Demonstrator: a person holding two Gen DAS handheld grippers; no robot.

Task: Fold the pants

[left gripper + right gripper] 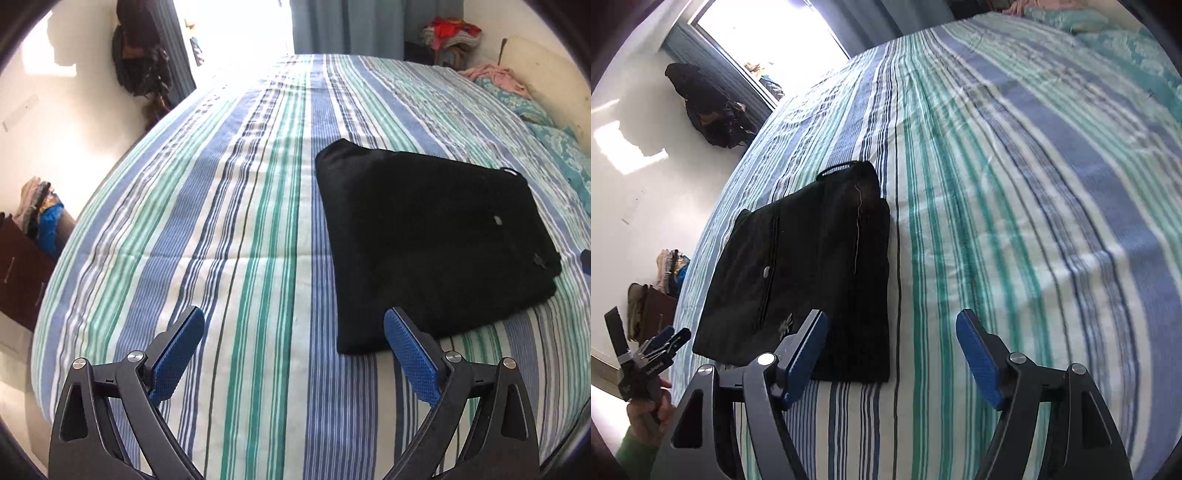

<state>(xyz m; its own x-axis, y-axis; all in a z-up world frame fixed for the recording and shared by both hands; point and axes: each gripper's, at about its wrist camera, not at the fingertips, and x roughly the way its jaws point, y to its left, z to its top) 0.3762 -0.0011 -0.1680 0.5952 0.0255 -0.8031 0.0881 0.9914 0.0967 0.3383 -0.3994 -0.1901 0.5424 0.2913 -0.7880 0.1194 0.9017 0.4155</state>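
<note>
Folded black pants (424, 236) on striped bed (240, 221), left hand-held gripper (293, 332) and right hand-held gripper (892, 332) spread wide, empty

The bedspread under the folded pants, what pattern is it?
The bedspread has blue, green and white stripes, clearest in the left wrist view.

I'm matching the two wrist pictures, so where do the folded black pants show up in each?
Left wrist: pants right of centre, on the striped bedspread.
Right wrist: pants left of centre, same bedspread.
Shared landmark: the bright window beyond the bed.
</note>
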